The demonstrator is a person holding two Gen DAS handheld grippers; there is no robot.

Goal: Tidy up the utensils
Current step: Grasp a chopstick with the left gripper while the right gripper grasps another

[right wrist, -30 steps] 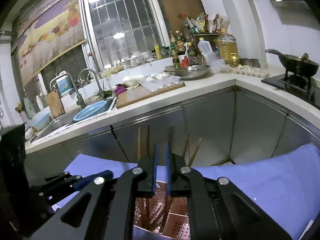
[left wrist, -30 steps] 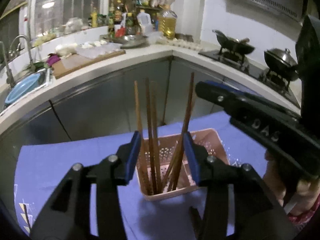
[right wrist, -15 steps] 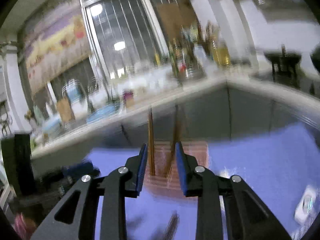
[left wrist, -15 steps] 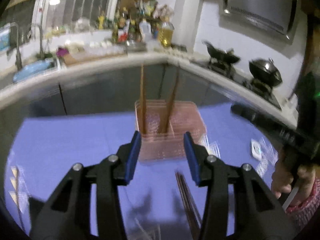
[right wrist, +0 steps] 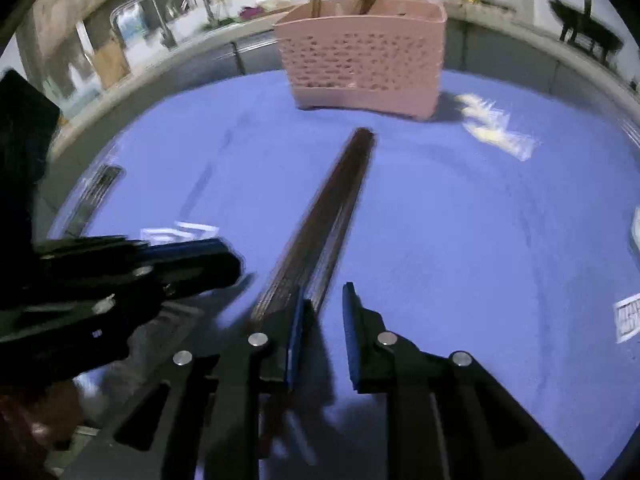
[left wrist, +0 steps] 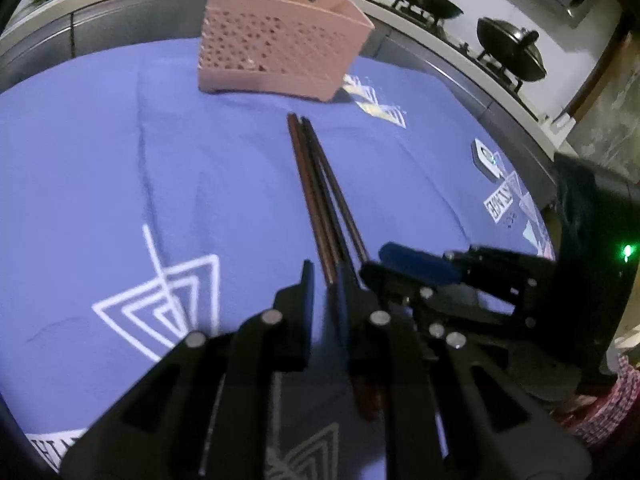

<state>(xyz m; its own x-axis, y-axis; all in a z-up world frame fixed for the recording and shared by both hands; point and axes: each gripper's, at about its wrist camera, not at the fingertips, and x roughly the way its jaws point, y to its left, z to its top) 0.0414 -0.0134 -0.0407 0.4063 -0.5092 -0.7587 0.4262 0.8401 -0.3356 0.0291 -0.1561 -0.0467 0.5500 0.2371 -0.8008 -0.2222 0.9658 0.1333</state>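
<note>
A bundle of dark brown chopsticks (left wrist: 320, 188) lies flat on the blue cloth, pointing at a pink perforated utensil basket (left wrist: 276, 48) that holds several upright chopsticks. My left gripper (left wrist: 328, 280) is open, low over the near end of the bundle, which runs between its fingers. My right gripper (right wrist: 322, 300) is open and empty, just right of the same bundle (right wrist: 320, 216); its left finger overlaps the sticks' near end. The basket (right wrist: 362, 56) stands beyond. Each gripper shows in the other's view.
The blue cloth (left wrist: 120, 160) with white patterns covers the table. A small white object (left wrist: 486, 158) lies at its right. Steel counter, woks (left wrist: 510, 50) on a stove and a sink with taps (right wrist: 160, 20) ring the table.
Both grippers have dropped from above the basket down and back to the loose chopsticks on the cloth. The right gripper has opened from nearly shut.
</note>
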